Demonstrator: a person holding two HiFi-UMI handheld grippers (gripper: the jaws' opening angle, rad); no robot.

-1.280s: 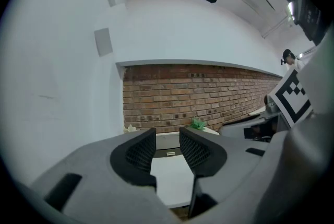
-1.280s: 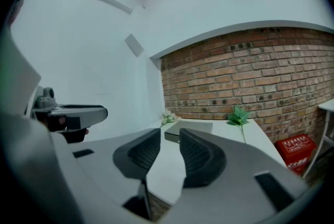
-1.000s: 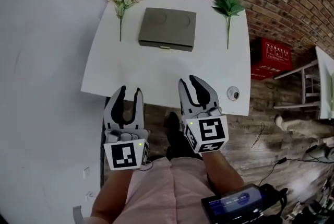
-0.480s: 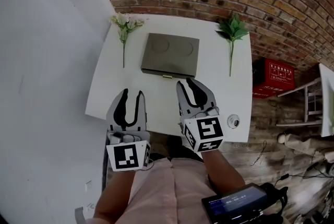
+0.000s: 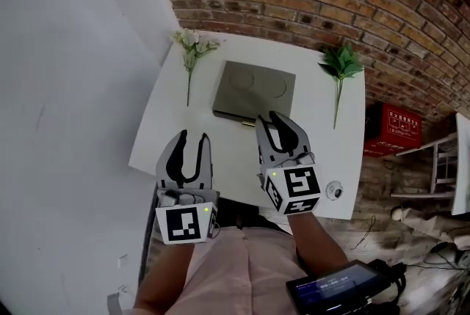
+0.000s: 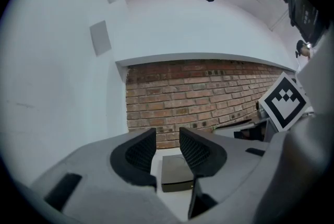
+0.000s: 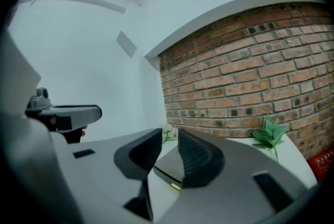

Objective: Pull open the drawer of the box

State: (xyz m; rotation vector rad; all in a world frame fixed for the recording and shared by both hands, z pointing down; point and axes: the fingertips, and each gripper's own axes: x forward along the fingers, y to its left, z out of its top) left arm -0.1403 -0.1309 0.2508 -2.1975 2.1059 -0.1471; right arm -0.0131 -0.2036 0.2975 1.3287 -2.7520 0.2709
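Though unopened, box (image 5: 254, 92): lay mid-frame on the tabletop (image 5: 316, 137), handle (image 5: 249, 123) facing down-frame.
Right tongs (image 5: 273, 122): nearer, beside the handle; parted, empty, had just been narrowing.
Left tongs (image 5: 192, 137): parted, empty, farther lower-left.

Nothing here can be read outright. The red crate (image 5: 400, 130) on the floor past the tabletop's (image 5: 323, 148) right edge carries white print on its side, too small to make out. The dark device (image 5: 339, 286) beside the person's right forearm has a lit bluish screen with a line of pale characters, and I can't read those either. The left cube (image 5: 183, 224) and the right cube (image 5: 295, 189) each show a black-and-white square marker: blocky patterns, no letters or digits.
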